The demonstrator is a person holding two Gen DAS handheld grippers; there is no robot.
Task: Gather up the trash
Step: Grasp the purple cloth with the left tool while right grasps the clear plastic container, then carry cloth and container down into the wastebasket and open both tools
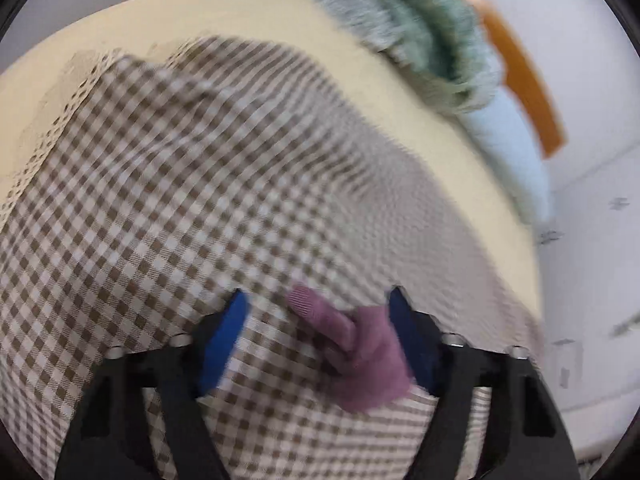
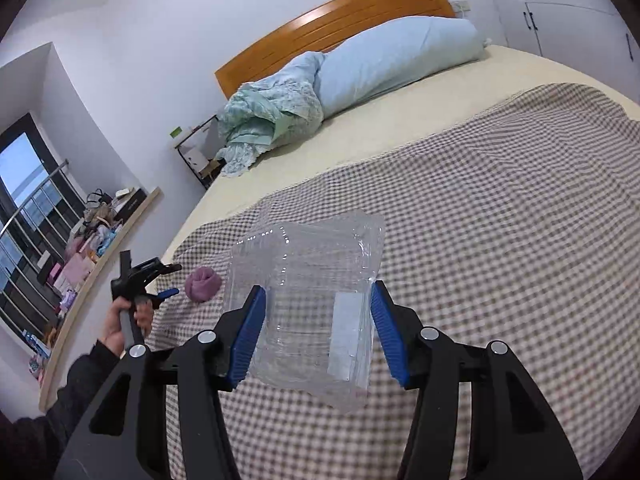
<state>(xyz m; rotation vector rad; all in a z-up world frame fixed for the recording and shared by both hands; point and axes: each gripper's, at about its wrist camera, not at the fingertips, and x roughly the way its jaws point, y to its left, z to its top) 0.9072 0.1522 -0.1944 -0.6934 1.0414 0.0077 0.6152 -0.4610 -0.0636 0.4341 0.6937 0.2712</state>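
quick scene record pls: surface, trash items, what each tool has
surface: bed with checked blanket
right tool: shut on clear plastic clamshell container, lifted off the blanket
left tool: open around purple rolled cloth; right pad touches it, left pad stands clear
cloth position: lying on blanket, left of container in right wrist view
background: light blue pillow, green crumpled bedding, wooden headboard

Both grippers are showing black, cut-out linkage arms, silver round-head screws and ribbed blue pads: left gripper (image 1: 316,312), right gripper (image 2: 318,304). The person's hand (image 2: 120,326) is emerging from a dark sleeve (image 2: 76,384).
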